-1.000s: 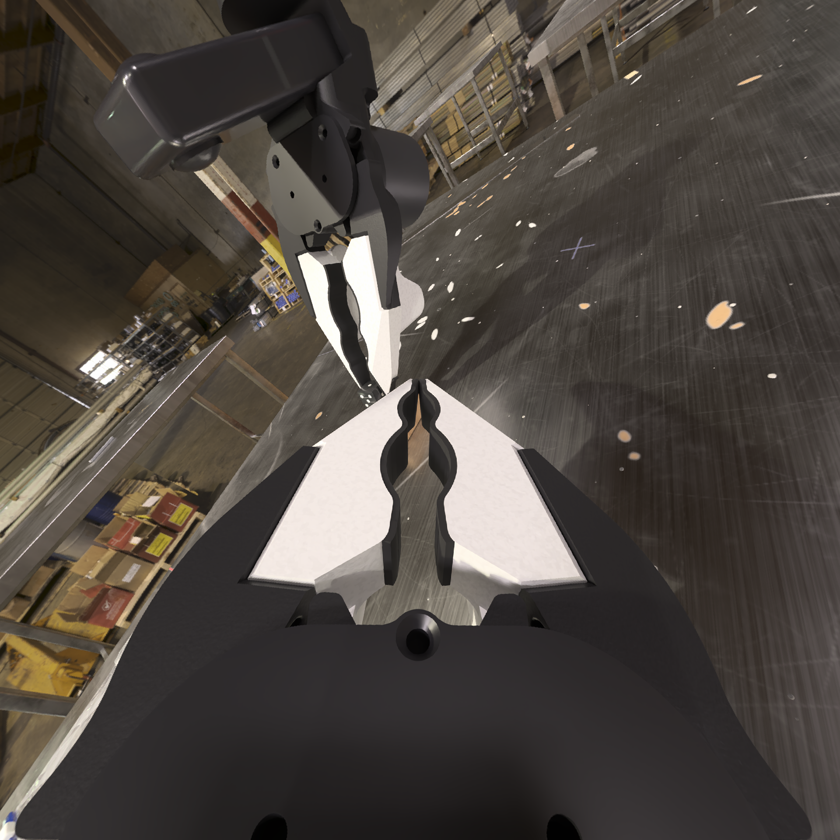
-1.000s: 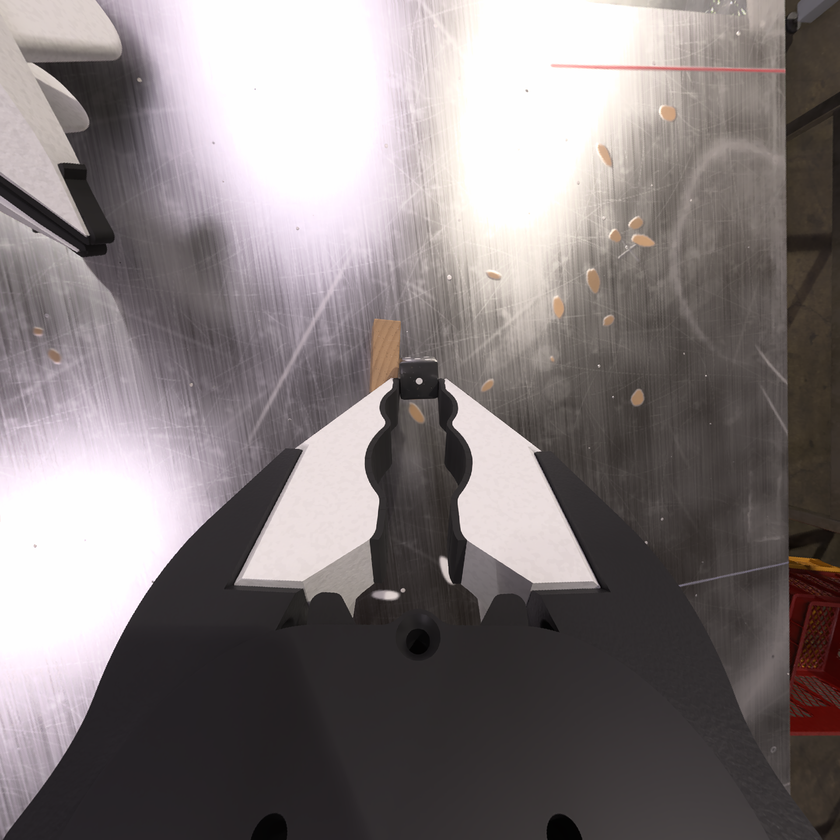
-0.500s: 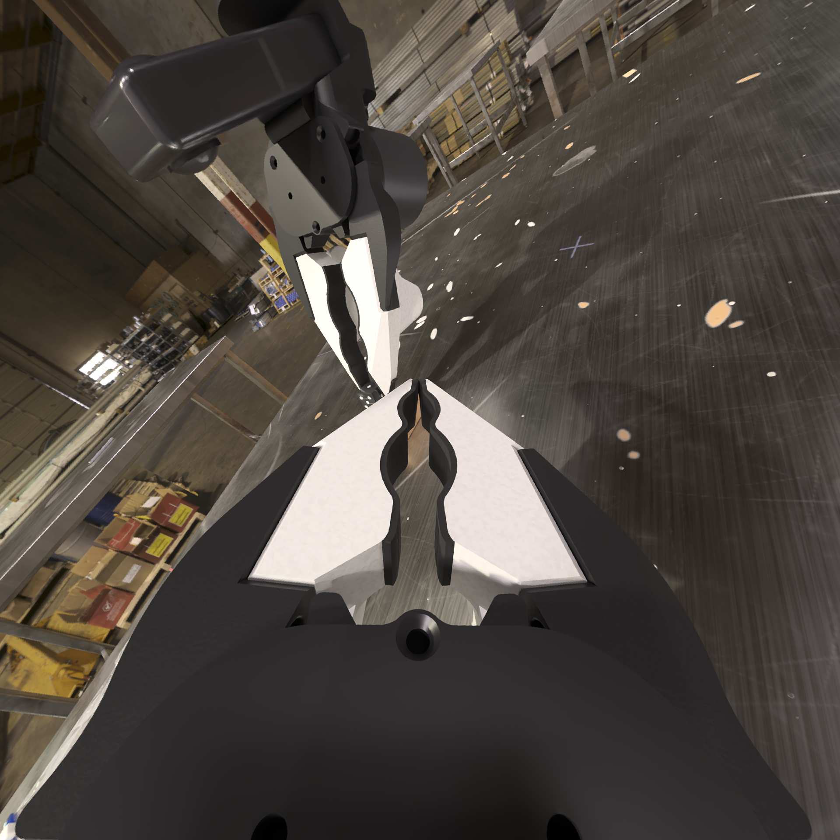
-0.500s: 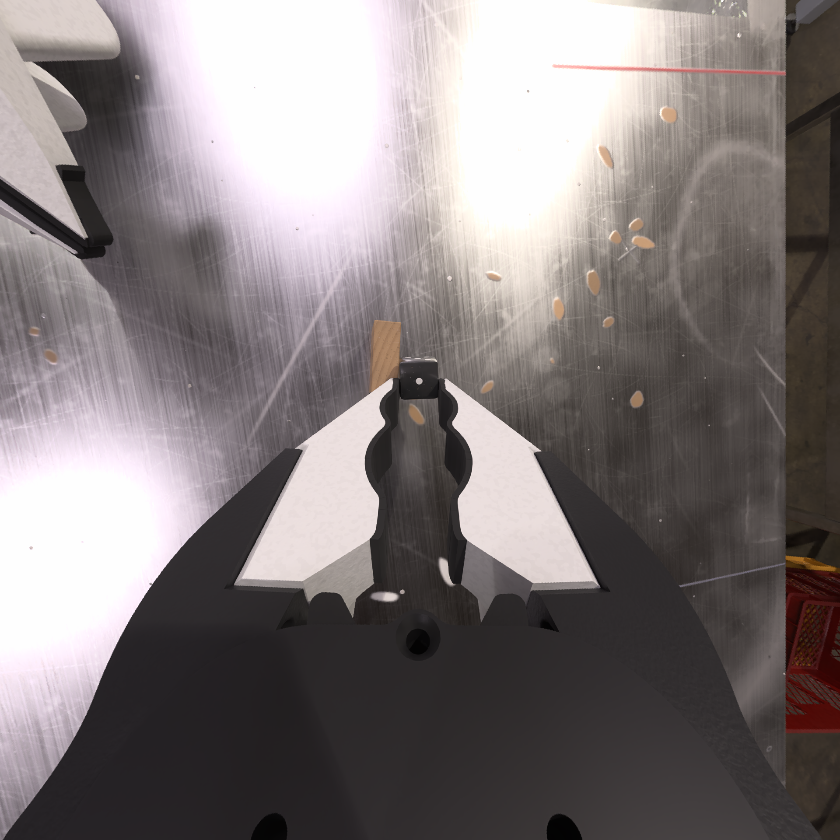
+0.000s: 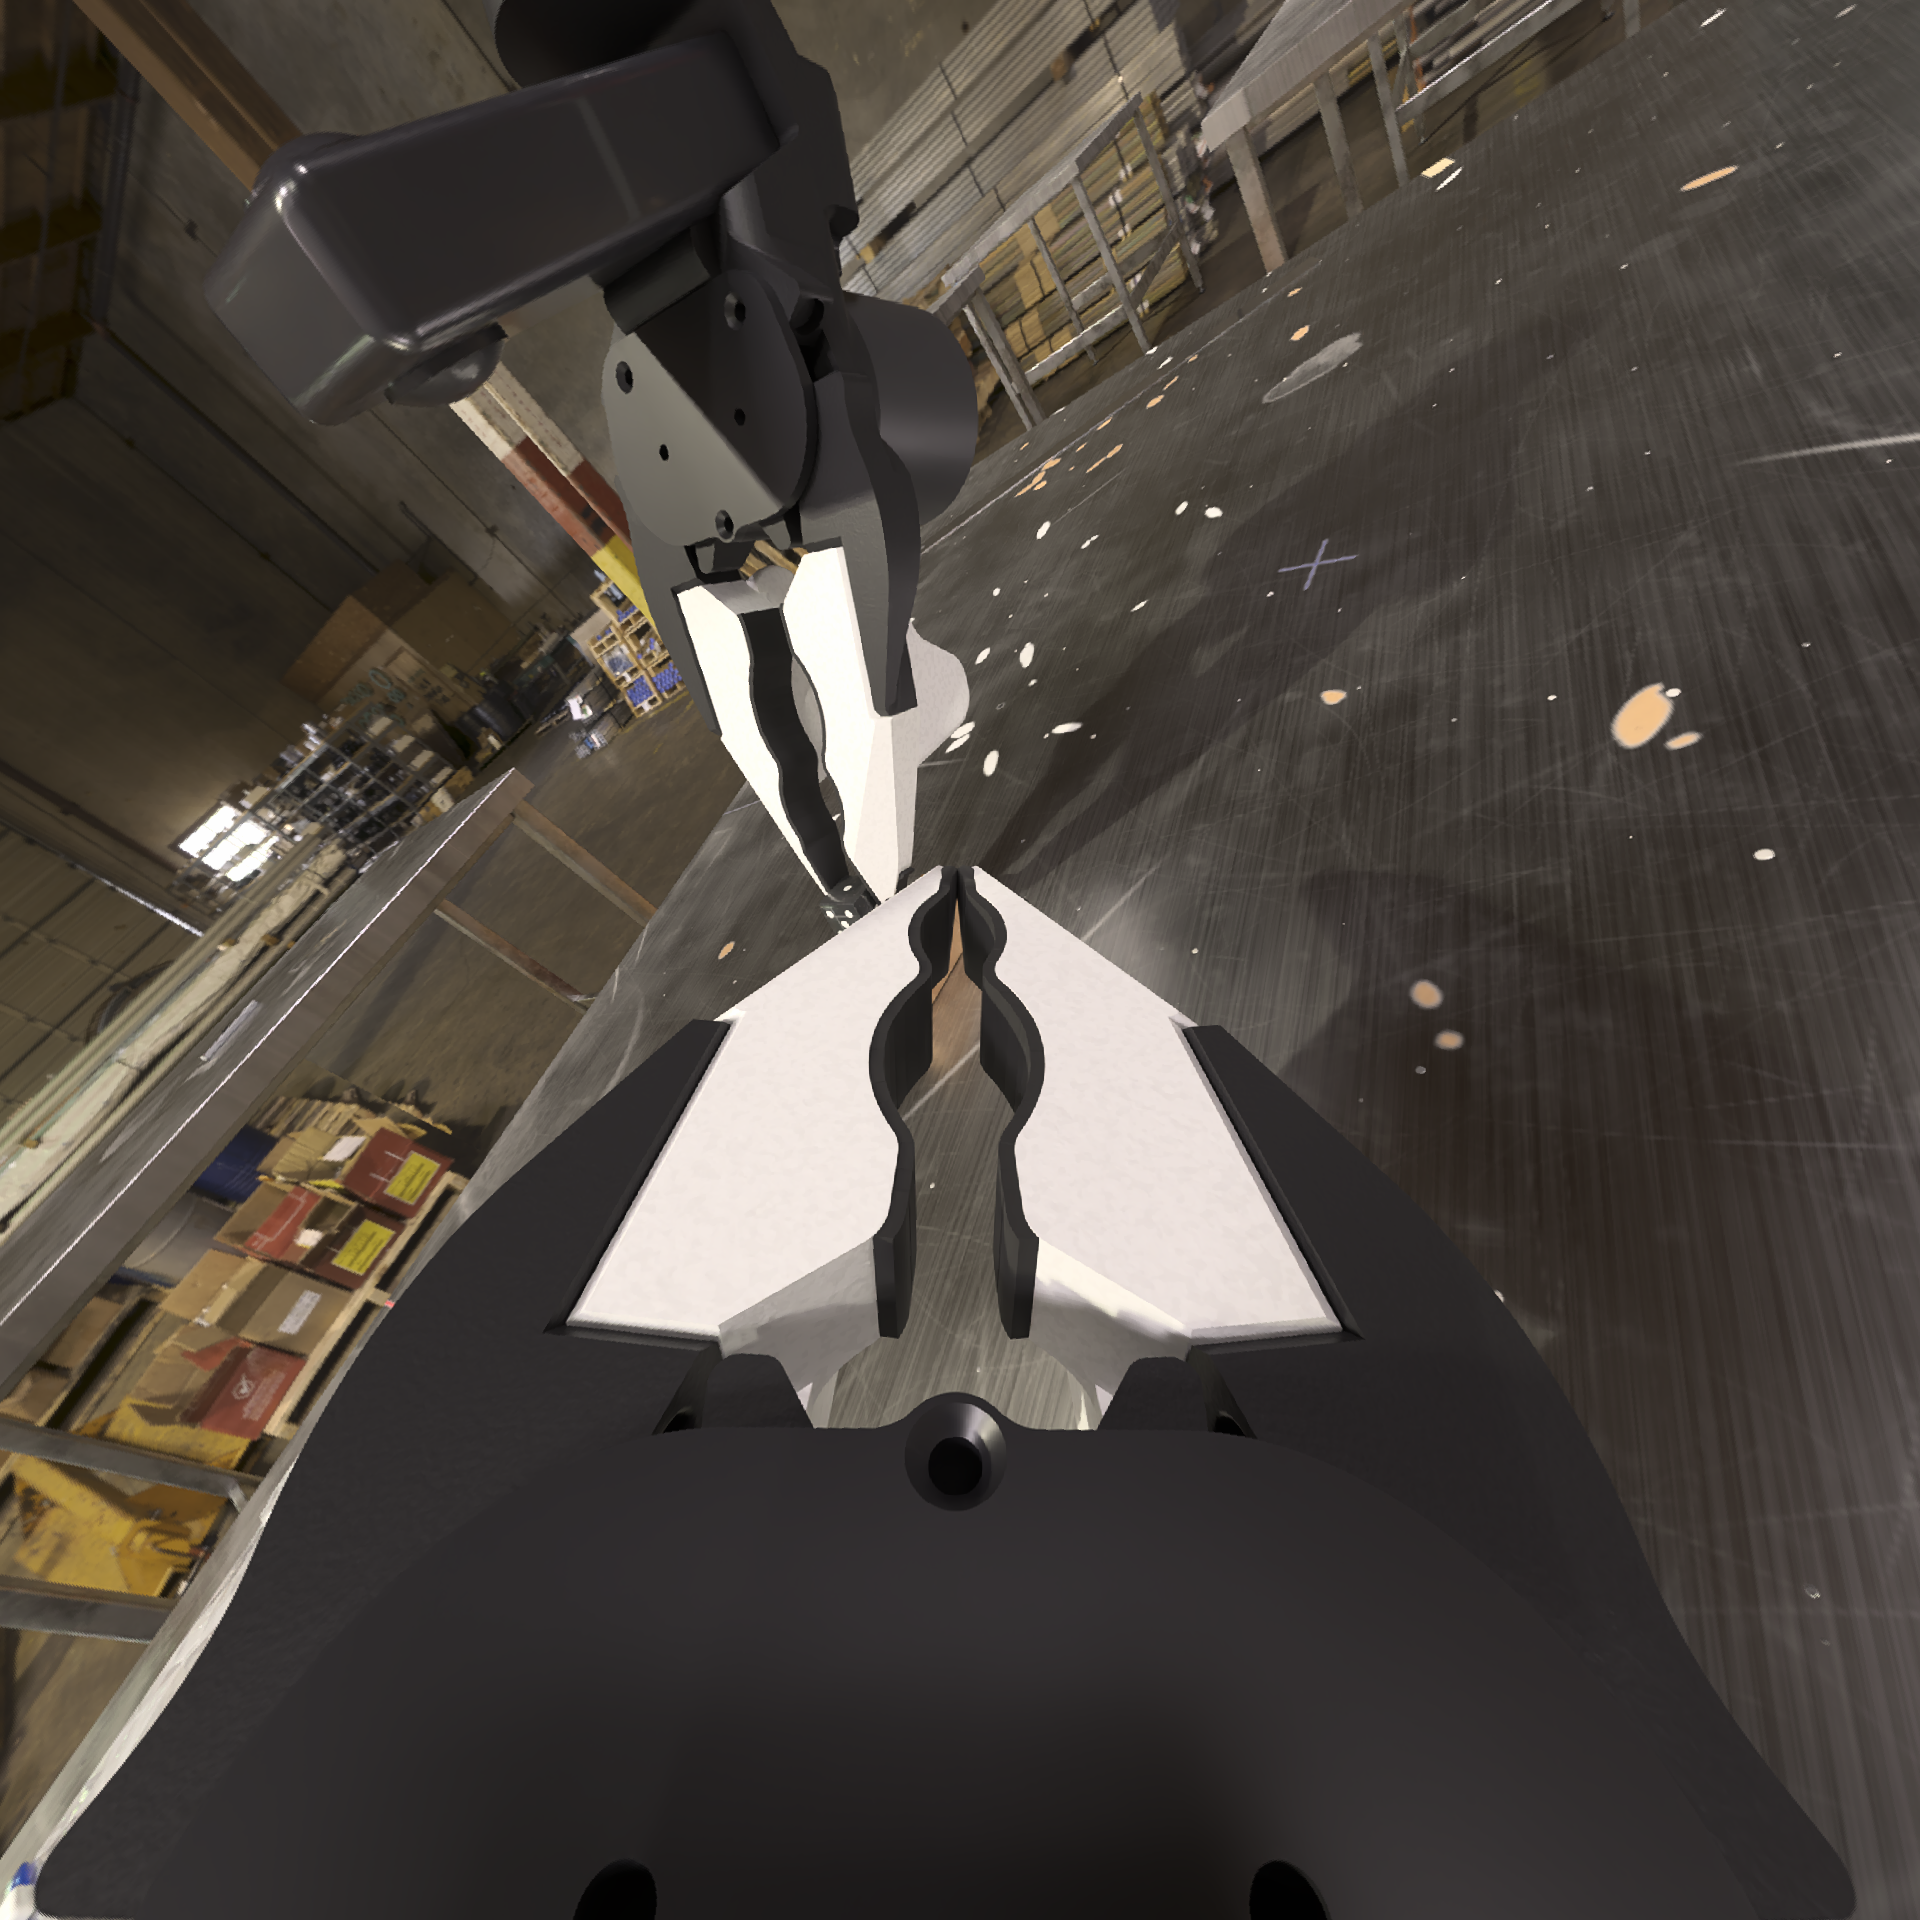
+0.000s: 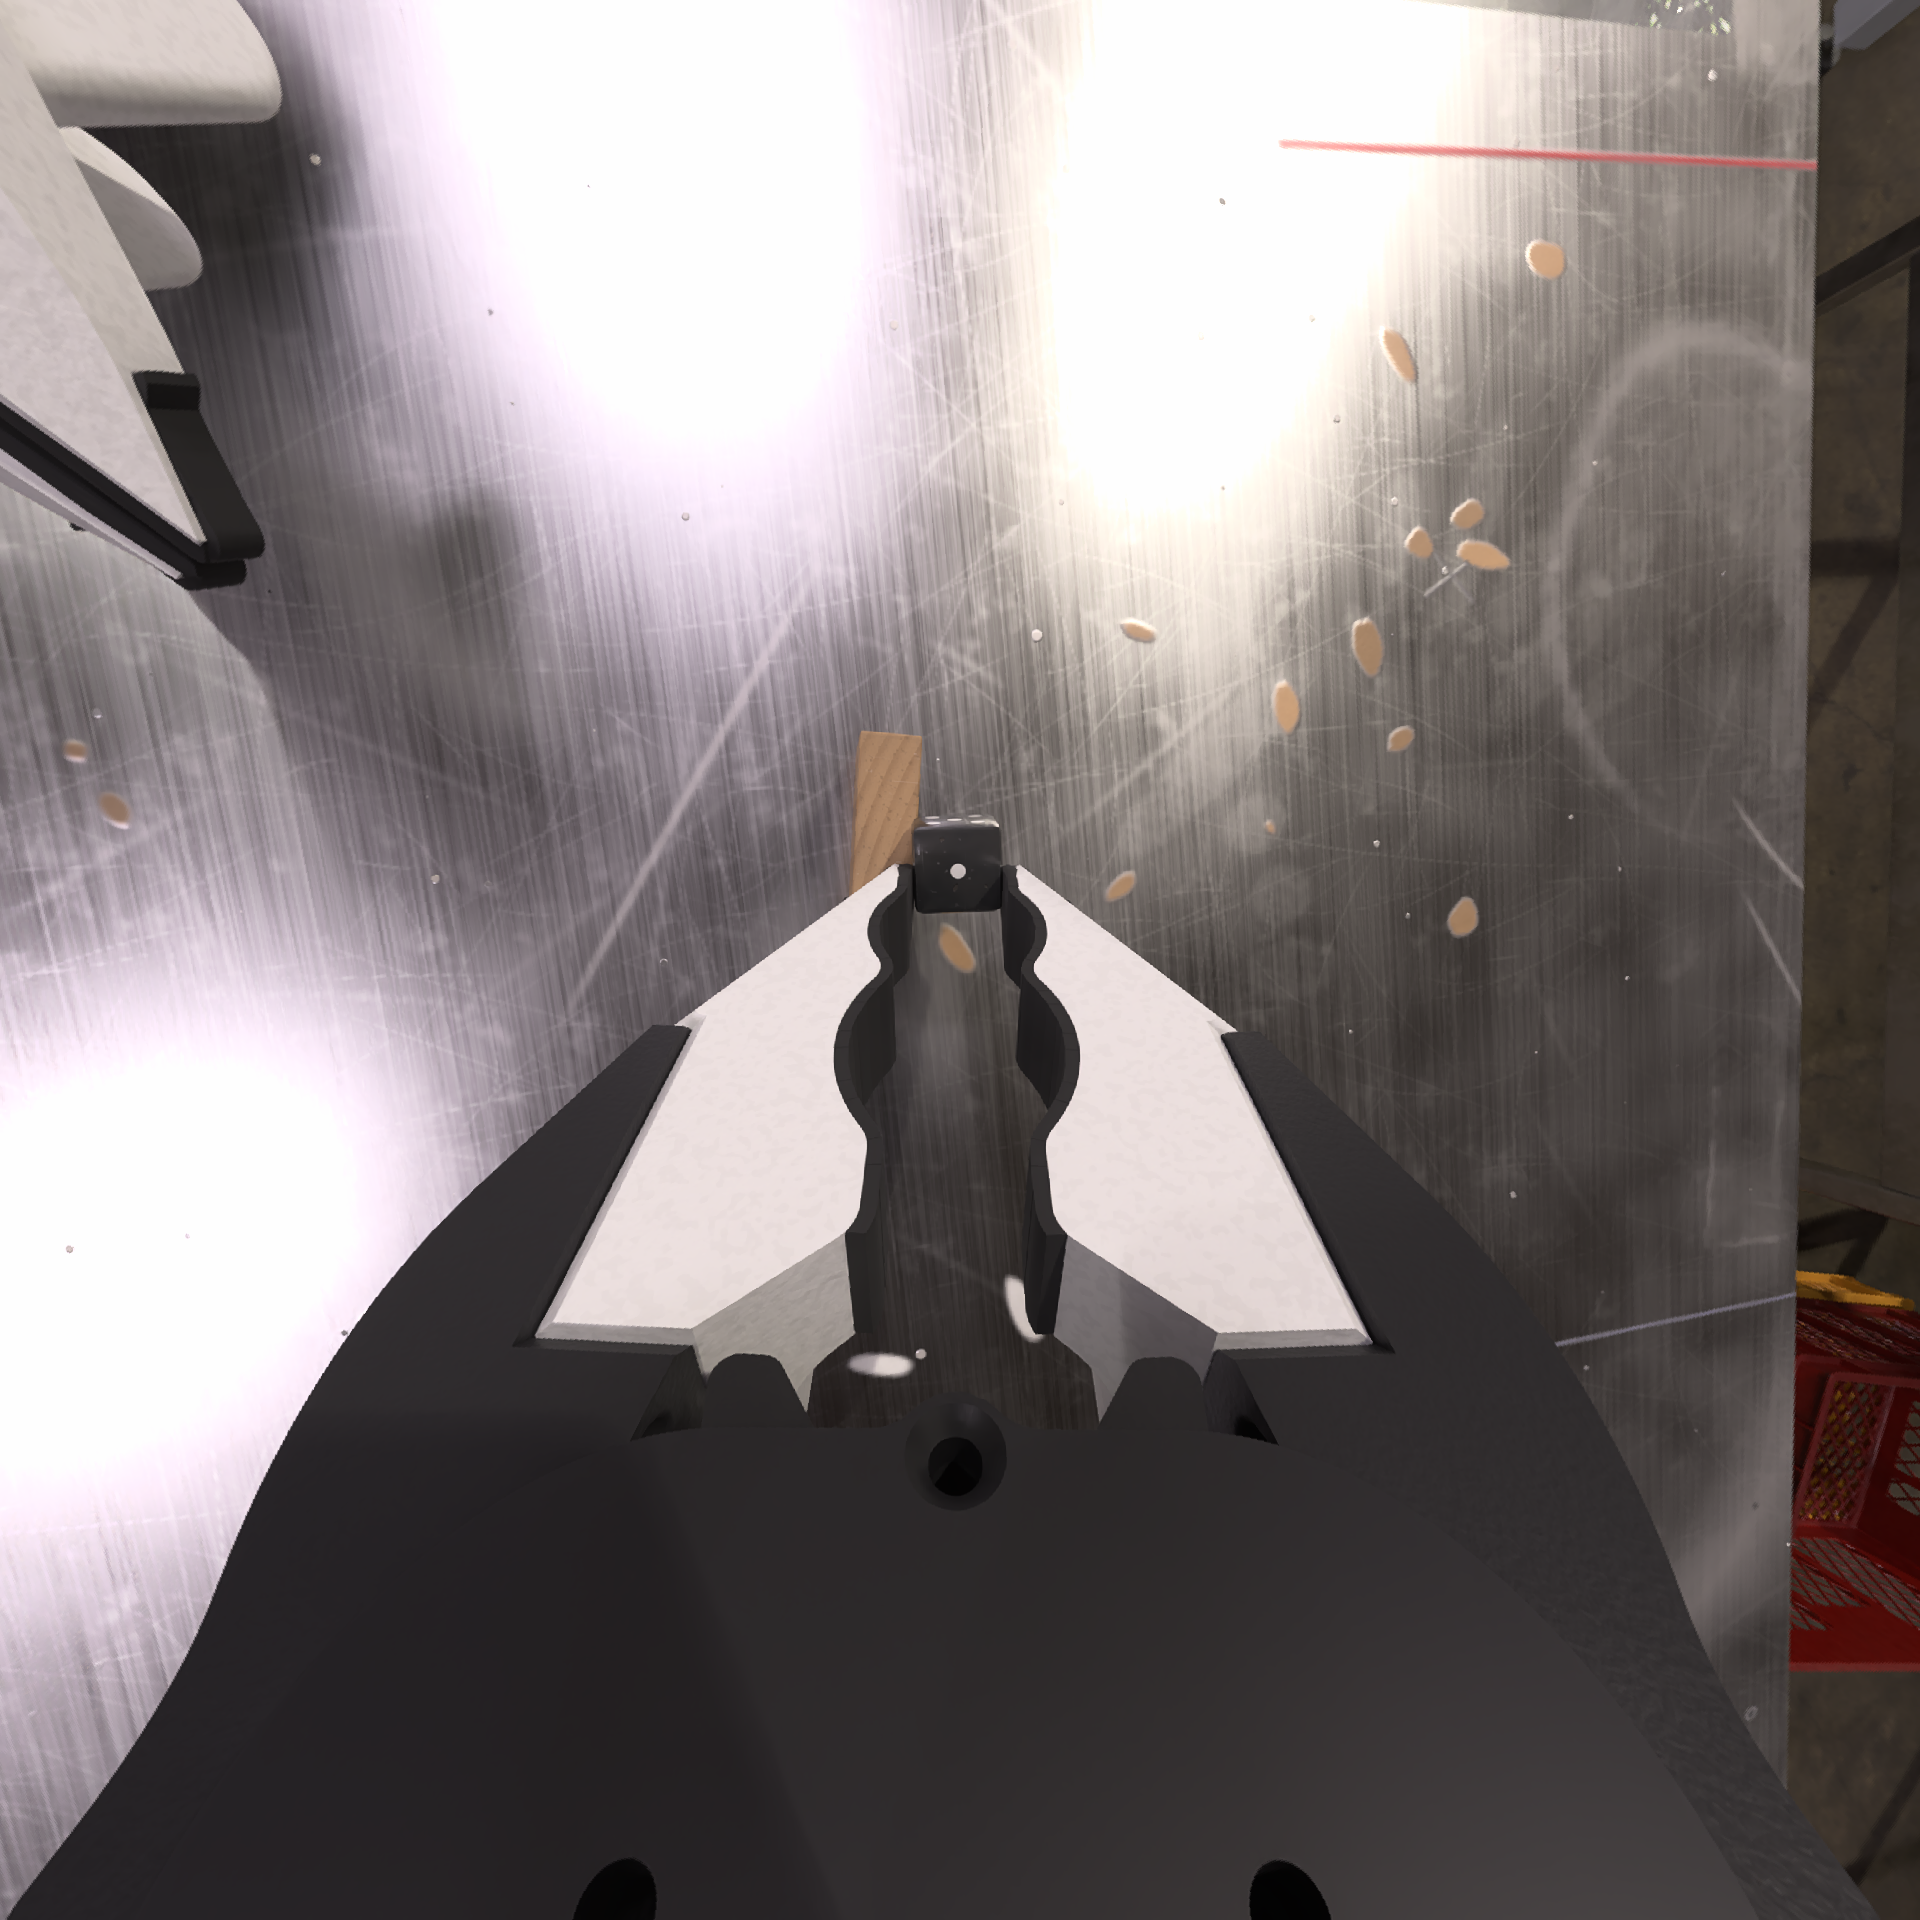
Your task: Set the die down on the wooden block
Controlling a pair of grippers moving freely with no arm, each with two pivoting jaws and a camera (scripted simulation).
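Note:
In the right wrist view my right gripper (image 6: 958,883) is shut on a small dark die (image 6: 958,862) with white pips, held at the fingertips above the table. A light wooden block (image 6: 886,795) lies on the metal table just beyond and left of the die. In the left wrist view my left gripper (image 5: 956,883) is shut and empty, and a strip of the block (image 5: 951,1013) shows through the gap between its fingers. The right gripper (image 5: 847,896) hangs over it from above, with the die (image 5: 840,914) at its tips, close to my left fingertips.
The scratched metal table (image 6: 1299,1039) has bright glare patches and tan flecks. Its right edge runs near a red crate (image 6: 1860,1507) below. Part of the left gripper (image 6: 104,416) shows at the upper left. Shelves of cardboard boxes (image 5: 312,1299) lie past the table's left edge.

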